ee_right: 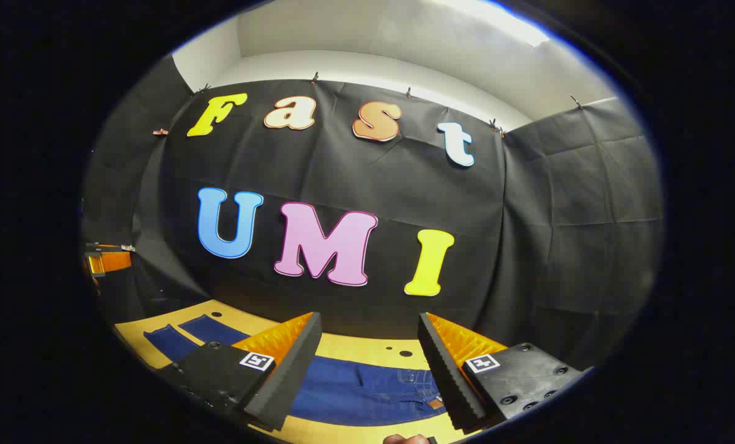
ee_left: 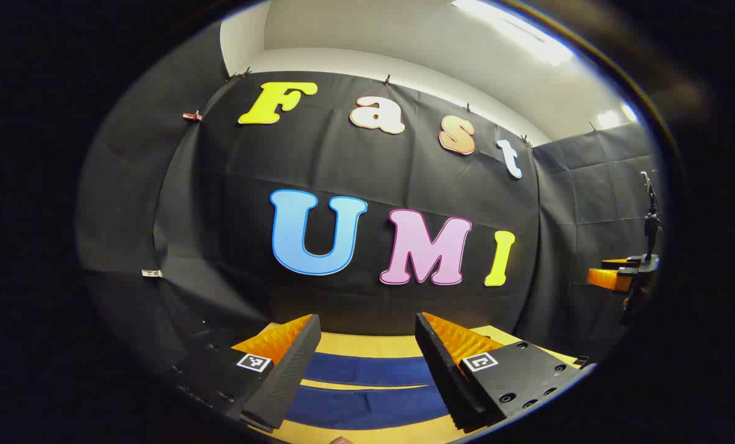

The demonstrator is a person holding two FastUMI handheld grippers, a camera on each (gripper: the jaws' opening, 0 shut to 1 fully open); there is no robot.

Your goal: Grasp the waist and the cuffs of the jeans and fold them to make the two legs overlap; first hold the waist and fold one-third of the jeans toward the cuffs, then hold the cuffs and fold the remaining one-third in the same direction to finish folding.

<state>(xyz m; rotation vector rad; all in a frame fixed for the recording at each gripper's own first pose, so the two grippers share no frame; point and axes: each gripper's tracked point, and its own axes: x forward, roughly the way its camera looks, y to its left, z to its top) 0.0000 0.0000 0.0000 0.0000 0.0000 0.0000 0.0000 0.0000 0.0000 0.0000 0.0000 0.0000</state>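
The black cloth wall (ee_left: 367, 166) of the booth rises behind everything, and below it lies the table (ee_left: 367, 345), a light wooden top that serves as the landmark here. The jeans (ee_right: 367, 385) lie flat and unfolded on the table: in the right gripper view the waist end, with a pocket and a small patch, spreads across the table's near part, and the two legs run off toward the table's left side. In the left gripper view the two legs (ee_left: 367, 388) lie side by side as dark blue bands across the table, a strip of bare wood between them. The left gripper (ee_left: 367, 370) hangs above the table over the legs, jaws wide and holding nothing. The right gripper (ee_right: 367, 373) hangs above the table over the waist, jaws likewise wide and empty; it also appears small at the far right of the left gripper view, raised above table level
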